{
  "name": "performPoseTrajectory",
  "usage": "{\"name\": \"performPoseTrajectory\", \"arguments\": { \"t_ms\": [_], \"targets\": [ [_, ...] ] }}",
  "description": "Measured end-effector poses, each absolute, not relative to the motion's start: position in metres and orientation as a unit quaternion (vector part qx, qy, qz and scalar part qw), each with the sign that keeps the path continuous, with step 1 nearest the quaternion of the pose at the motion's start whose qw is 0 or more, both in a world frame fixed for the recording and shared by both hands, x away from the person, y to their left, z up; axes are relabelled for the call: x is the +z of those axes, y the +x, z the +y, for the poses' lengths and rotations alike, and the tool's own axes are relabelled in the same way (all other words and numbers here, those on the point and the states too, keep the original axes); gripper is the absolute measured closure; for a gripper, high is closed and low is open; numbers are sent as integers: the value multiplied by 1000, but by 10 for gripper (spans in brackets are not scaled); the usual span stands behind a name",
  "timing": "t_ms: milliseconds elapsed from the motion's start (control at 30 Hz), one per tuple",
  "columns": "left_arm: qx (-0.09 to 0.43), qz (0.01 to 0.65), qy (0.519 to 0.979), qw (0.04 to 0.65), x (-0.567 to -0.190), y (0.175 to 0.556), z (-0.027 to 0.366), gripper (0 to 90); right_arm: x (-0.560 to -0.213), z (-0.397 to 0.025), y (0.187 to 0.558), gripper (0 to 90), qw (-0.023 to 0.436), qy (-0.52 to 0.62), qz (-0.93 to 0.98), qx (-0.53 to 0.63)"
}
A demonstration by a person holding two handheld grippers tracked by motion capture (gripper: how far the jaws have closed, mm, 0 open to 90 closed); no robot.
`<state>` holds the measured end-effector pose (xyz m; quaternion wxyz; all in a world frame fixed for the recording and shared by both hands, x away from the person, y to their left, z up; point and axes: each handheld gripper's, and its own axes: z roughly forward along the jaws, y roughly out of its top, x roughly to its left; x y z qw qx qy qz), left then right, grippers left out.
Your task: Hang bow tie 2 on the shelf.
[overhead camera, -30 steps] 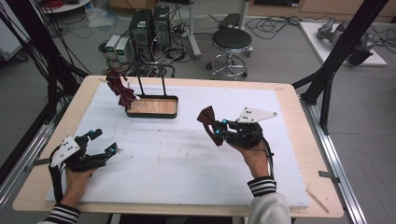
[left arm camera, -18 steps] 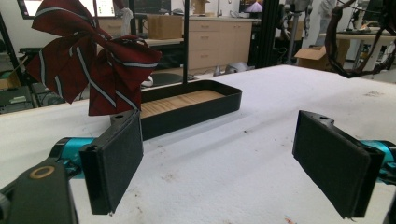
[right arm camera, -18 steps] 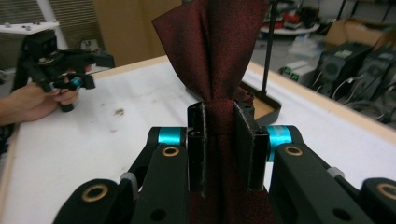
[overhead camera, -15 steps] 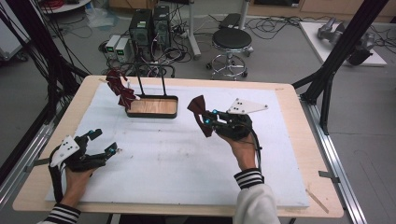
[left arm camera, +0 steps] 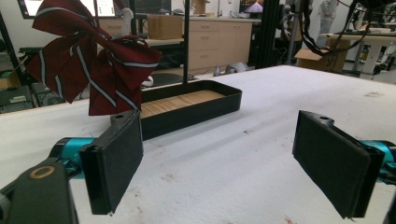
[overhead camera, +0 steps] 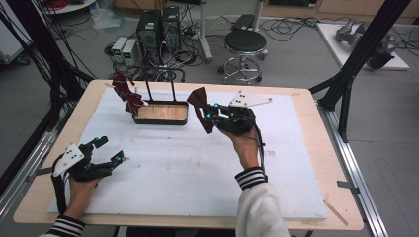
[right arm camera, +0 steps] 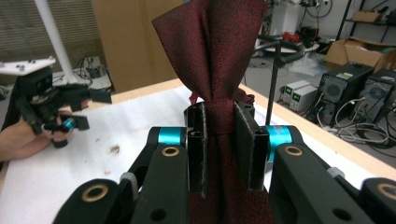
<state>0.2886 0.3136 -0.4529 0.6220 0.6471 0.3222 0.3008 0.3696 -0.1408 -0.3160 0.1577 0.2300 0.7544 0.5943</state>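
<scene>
My right gripper (overhead camera: 211, 111) is shut on the knot of a plain dark red bow tie (overhead camera: 200, 106), held in the air just right of the stand. In the right gripper view the red bow tie (right arm camera: 212, 51) rises between the closed jaws of my right gripper (right arm camera: 222, 140). A striped maroon bow tie (overhead camera: 126, 94) hangs on the left post of a black stand with a wooden tray base (overhead camera: 161, 113). My left gripper (overhead camera: 109, 150) rests open near the table's front left, empty; in its own view the left gripper (left arm camera: 219, 158) faces the striped bow tie (left arm camera: 93, 58) and the tray (left arm camera: 196, 105).
A white mat (overhead camera: 197, 163) covers the wooden table. Two thin black posts (overhead camera: 172, 86) rise from the stand. Behind the table are a stool (overhead camera: 245, 44), computer boxes (overhead camera: 155, 24) and cables. Black frame struts (overhead camera: 356, 54) stand at both sides.
My right gripper has carried the plain red bow tie leftward and farther back, toward the stand. My left gripper has stayed put, open.
</scene>
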Motion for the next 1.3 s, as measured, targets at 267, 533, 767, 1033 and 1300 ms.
{"name": "performPoseTrajectory", "arguments": {
  "t_ms": [267,533,767,1033,1300],
  "targets": [
    [300,323,646,623,-453,289,314,165,-309,-131,380,762,165,242,744,601],
    [302,321,646,623,-453,288,313,165,-301,-119,394,762,156,239,742,606],
    [300,323,644,626,-453,288,314,165,-296,-103,407,762,155,234,741,610],
    [299,323,643,627,-453,288,314,165,-294,-88,423,762,152,238,741,610],
    [299,323,644,626,-453,288,315,165,-290,-79,439,762,154,245,739,608]
  ]
}}
